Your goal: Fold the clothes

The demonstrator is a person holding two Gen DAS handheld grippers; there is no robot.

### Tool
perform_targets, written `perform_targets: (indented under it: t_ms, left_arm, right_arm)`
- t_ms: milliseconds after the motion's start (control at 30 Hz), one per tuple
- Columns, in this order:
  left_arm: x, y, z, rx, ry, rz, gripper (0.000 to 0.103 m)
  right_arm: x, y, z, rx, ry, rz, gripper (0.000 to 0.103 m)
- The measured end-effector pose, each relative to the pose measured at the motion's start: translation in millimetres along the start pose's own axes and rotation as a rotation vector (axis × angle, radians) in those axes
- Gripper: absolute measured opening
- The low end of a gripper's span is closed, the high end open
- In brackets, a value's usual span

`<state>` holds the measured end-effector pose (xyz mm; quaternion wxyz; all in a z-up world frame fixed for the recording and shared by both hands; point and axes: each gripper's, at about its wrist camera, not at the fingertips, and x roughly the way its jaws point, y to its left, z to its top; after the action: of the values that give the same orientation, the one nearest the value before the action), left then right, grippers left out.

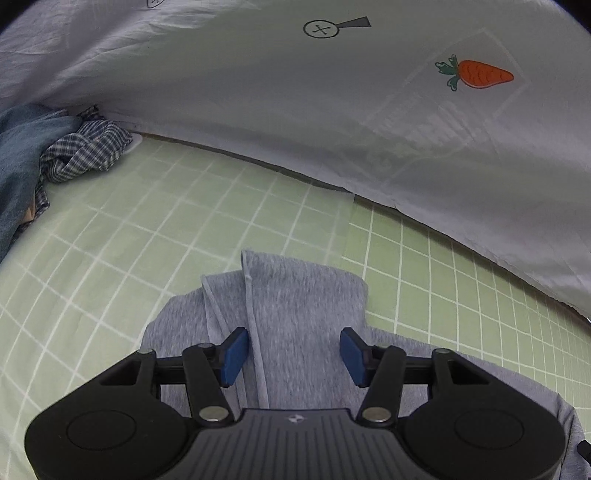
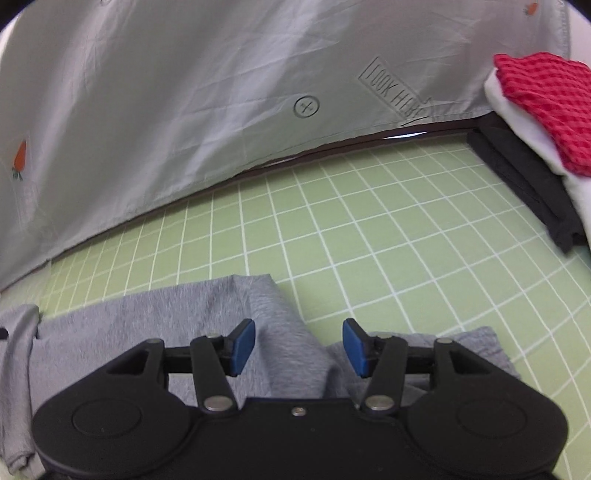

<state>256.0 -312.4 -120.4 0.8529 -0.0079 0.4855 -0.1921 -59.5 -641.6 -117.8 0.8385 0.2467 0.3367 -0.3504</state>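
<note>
Left gripper and right gripper: jaws of both stood parted, grasping nothing. The grey garment lay crumpled on the green checked tabletop, directly beneath and between both pairs of jaws, near the front edge.

A green sheet with a white grid covers the surface. Behind it hangs a pale grey cloth printed with an orange carrot, a crossed circle and boxed lettering.
</note>
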Motion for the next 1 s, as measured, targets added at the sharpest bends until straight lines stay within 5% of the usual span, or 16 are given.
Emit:
perform_targets:
  t_ms: [167, 300, 700, 1000]
  left_arm:
    - [7.2, 5.2, 1.5, -0.024, -0.011, -0.005, 0.029]
    - [7.5, 11.1, -0.7, -0.037, -0.024, -0.003, 0.013]
    - [-40.9, 17.3, -6.9, -0.020, -0.115, -0.033, 0.002]
    - [-151.4, 53.5, -14.0, -0.093, -0.355, -0.008, 0.001]
  right_arm:
    - [10.2, 3.8, -0.9, -0.022, 0.021, -0.006, 0.044]
    - [5.8, 4.9, -2.9, -0.074, 0.010, -0.007, 0.011]
    - [-48.2, -8.0, -4.7, -0.086, -0.151, -0.062, 0.002]
    - [-139.4, -24.4, -6.0, -0.094, -0.406, -0.147, 0.002]
